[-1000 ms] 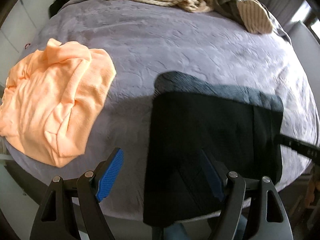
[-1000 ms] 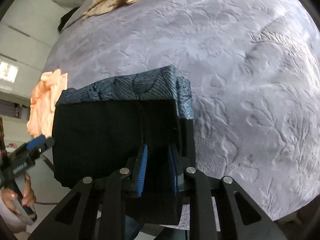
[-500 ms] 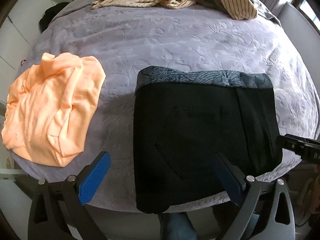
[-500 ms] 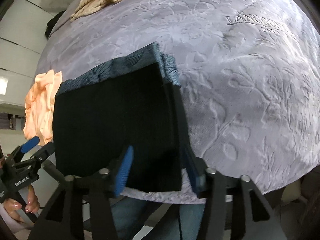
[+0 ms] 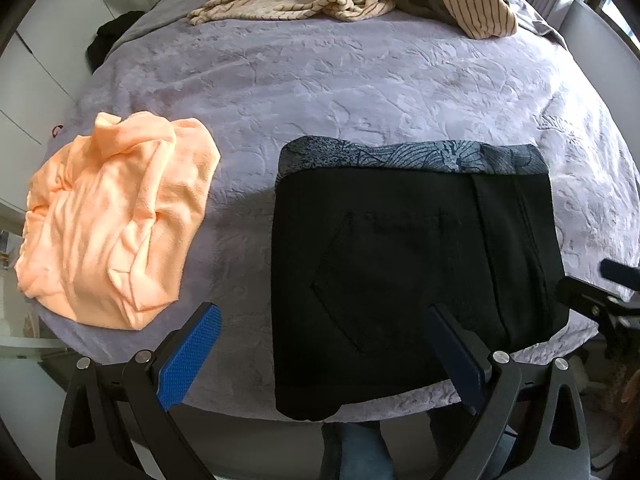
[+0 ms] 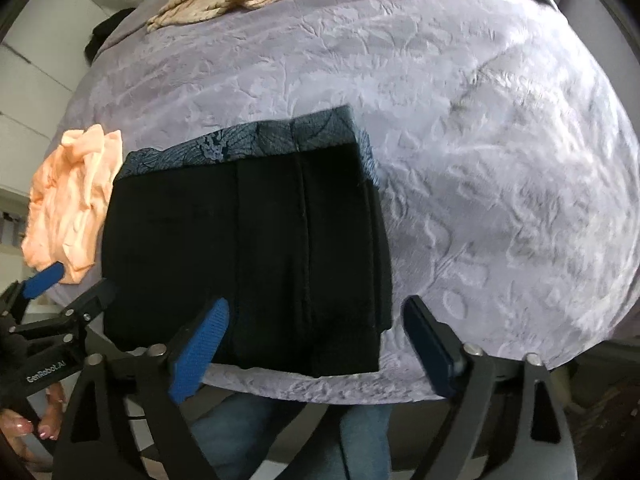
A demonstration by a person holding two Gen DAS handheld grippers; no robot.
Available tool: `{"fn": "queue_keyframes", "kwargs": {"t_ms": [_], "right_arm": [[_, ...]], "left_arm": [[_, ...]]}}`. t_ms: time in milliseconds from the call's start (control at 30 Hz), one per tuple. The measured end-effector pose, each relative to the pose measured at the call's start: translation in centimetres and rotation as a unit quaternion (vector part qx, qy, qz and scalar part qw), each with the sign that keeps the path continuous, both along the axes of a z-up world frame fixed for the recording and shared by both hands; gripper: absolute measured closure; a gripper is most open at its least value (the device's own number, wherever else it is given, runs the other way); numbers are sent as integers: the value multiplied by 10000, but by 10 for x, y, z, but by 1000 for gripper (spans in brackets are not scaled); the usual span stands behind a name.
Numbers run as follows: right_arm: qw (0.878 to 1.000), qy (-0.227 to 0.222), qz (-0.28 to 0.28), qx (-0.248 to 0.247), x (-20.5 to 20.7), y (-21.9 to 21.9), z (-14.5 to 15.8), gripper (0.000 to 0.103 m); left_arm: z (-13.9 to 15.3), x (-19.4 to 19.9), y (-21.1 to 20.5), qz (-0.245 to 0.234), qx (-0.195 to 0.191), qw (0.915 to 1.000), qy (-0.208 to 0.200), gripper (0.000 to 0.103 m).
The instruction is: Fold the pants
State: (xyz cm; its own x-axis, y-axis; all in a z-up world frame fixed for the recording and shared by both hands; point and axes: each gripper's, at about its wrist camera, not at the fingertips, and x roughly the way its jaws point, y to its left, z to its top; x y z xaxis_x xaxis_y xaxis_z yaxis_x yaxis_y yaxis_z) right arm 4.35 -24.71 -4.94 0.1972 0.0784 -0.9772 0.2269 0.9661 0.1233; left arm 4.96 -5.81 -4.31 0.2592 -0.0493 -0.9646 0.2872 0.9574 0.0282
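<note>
Pants (image 5: 416, 264) lie folded on bed (image 5: 360, 92); left gripper (image 5: 328, 356) spread, right gripper (image 6: 316, 344) opening, both empty.

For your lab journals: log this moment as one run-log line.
stage: fold done | pants: folded flat on bed | left gripper: open, empty | right gripper: opening, empty
</note>
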Motion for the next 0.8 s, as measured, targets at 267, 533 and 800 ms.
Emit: {"fn": "queue_keyframes", "kwargs": {"t_ms": [267, 533, 800], "right_arm": [[9999, -82, 21, -89, 3, 3, 12, 0], [9999, -60, -14, -122, 2, 4, 14, 0], [9999, -12, -35, -119, 0, 7, 10, 0]], "left_arm": [[11, 0, 0, 45, -12, 9997, -234, 1], [16, 3, 3, 181, -27, 9994, -293, 1], [17, 2, 1, 135, -21, 9994, -322, 1]]}}
